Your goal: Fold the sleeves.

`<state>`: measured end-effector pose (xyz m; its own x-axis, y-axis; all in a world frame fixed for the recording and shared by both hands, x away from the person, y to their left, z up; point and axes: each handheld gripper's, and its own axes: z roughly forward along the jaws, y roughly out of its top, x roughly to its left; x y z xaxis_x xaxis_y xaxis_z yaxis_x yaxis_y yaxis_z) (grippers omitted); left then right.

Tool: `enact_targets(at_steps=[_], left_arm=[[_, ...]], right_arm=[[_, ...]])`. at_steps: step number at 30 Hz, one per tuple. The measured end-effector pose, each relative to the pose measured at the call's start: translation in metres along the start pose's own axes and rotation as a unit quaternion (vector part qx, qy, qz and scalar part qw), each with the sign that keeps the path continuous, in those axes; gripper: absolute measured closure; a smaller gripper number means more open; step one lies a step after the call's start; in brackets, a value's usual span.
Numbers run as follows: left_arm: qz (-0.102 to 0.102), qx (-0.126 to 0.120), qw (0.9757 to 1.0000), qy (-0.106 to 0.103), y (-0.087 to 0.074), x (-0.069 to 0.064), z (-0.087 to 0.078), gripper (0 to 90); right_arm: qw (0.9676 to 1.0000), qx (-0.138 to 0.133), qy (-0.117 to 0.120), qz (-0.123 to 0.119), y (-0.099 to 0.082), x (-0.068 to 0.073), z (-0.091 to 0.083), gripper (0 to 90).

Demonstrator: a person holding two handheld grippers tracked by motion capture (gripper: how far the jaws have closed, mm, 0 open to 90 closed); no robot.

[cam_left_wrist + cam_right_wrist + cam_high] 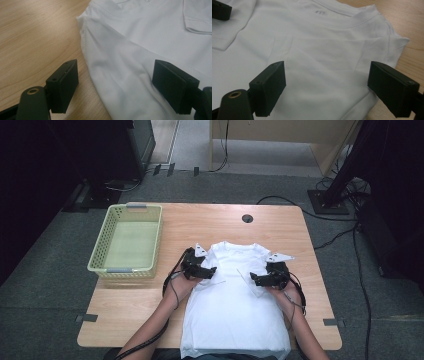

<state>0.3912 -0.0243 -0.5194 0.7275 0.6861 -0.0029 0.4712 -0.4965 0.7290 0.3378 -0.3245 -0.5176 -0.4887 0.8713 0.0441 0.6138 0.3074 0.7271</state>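
Both jaws spread (nothing pinched), left hand-held gripper and right hand-held gripper hover over white T-shirt

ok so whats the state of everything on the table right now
white t-shirt: lying flat, both sleeves folded in over the chest
left tool: open, over the shirt's left edge, gripping nothing
right tool: open, over the shirt's right side, gripping nothing
green basket: upright, empty

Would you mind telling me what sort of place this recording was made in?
Probably a lab or studio set up for recording: a wooden table on grey carpet, stand bases with cables across the floor, and a white T-shirt laid out beside a basket.
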Motion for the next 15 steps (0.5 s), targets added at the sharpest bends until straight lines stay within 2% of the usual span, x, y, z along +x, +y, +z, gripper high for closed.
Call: enact_targets(at_steps=[4, 11, 15], left_arm=[[0.011, 0.0, 0.9999, -0.001, 0.003, 0.002, 0.001, 21.8], [-0.003, -0.004, 0.9999, -0.009, 0.01, 0.008, 0.002, 21.8], [0.001, -0.002, 1.0, -0.01, 0.014, 0.011, 0.004, 21.9]], right_arm=[[0.9999, -0.01, -0.008, 0.003, 0.005, -0.003, -0.001, 16.8], [0.9999, -0.009, -0.01, -0.003, 0.012, -0.006, -0.001, 16.8], [0.9999, -0.006, -0.011, -0.004, 0.015, -0.008, -0.001, 18.7]])
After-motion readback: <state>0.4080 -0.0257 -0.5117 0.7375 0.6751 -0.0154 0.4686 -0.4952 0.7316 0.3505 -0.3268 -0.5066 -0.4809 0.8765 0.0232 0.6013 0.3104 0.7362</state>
